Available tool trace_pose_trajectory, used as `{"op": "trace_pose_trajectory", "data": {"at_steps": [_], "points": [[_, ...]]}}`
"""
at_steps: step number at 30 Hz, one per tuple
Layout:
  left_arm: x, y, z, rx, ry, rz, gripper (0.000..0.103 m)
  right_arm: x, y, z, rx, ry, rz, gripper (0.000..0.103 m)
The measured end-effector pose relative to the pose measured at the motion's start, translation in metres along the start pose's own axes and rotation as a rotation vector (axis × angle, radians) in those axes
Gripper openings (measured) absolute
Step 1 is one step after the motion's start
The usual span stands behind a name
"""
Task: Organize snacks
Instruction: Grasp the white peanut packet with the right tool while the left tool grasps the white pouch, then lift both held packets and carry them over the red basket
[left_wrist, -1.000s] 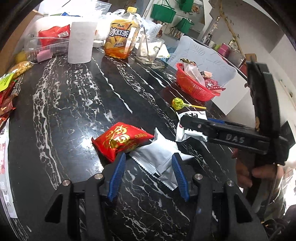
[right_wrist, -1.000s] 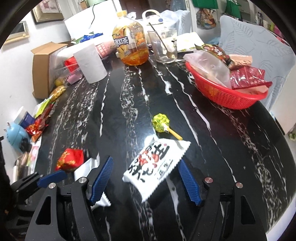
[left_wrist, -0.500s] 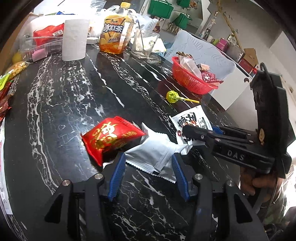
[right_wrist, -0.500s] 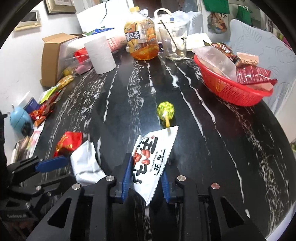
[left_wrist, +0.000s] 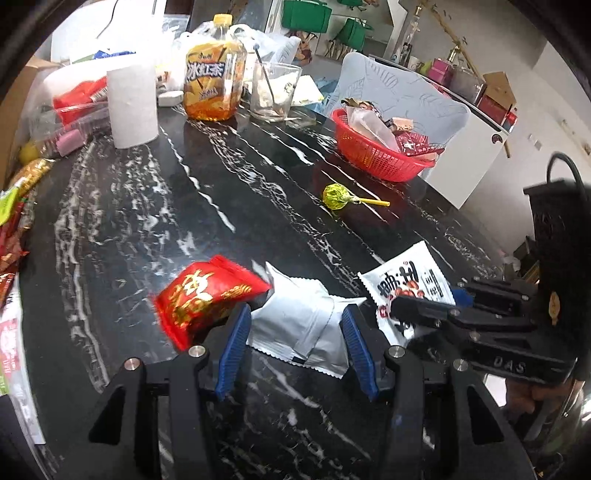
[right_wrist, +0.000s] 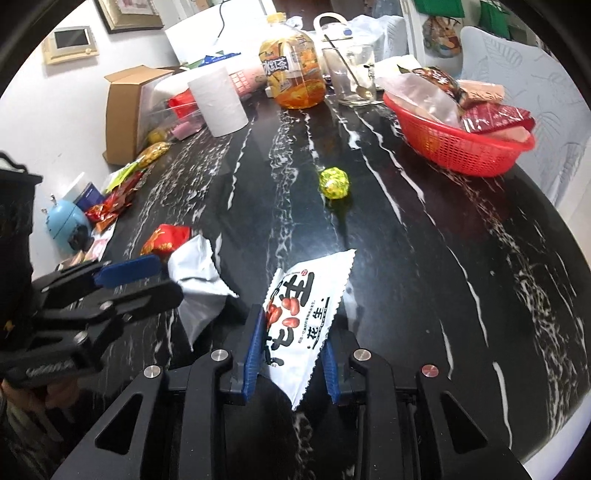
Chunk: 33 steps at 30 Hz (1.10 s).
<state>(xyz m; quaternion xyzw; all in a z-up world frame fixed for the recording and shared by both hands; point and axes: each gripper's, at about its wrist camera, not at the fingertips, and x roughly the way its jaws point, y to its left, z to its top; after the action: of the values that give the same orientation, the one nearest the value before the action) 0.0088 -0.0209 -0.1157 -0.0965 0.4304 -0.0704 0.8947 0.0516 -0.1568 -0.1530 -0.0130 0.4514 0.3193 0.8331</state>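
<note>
Right gripper (right_wrist: 291, 354): clamped on the near end of the white peanut packet (right_wrist: 306, 295); far end of packet points toward the lollipop (right_wrist: 334, 183).
Left gripper (left_wrist: 295, 341): pads set narrow, pressing both sides of the silver pouch (left_wrist: 299, 325); pouch held.
Red packet (left_wrist: 207, 295): on the table (left_wrist: 147, 206), just left of the pouch, touching it.
Lollipop: alone mid-table, between packets and basket.
Red basket (right_wrist: 458, 146): far right, holds several snacks.
Far edge: tea bottle (left_wrist: 214, 85), paper roll (left_wrist: 133, 105), glass (left_wrist: 271, 92).
</note>
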Motion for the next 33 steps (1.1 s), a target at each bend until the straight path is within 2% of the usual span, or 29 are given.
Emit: {"op": "trace_pose_trajectory", "data": {"at_steps": [10,15,17,23,25,27,33], "points": [[0.007,-0.008,0.009,0.053,0.02,0.002,0.051,-0.002,-0.01,-0.006,0.036,0.006,0.044,0.028],[0.005,-0.02,0.013,0.118,0.01,0.012,0.051,-0.002,-0.014,-0.007,0.046,0.008,0.057,0.028],[0.008,-0.02,0.015,0.117,0.021,0.027,0.051,-0.003,-0.014,-0.008,0.045,0.007,0.059,0.028],[0.016,-0.014,0.016,0.089,0.05,-0.015,0.051,-0.003,-0.014,-0.008,0.039,0.006,0.053,0.029],[0.021,-0.015,0.016,0.101,0.073,-0.018,0.057,-0.003,-0.013,-0.008,0.036,0.007,0.048,0.029],[0.03,-0.015,0.016,0.105,0.108,-0.007,0.059,-0.002,-0.012,-0.008,0.029,0.008,0.043,0.029],[0.028,-0.014,0.013,0.079,0.08,-0.02,0.059,-0.003,-0.012,-0.008,0.035,0.005,0.039,0.03]]}}
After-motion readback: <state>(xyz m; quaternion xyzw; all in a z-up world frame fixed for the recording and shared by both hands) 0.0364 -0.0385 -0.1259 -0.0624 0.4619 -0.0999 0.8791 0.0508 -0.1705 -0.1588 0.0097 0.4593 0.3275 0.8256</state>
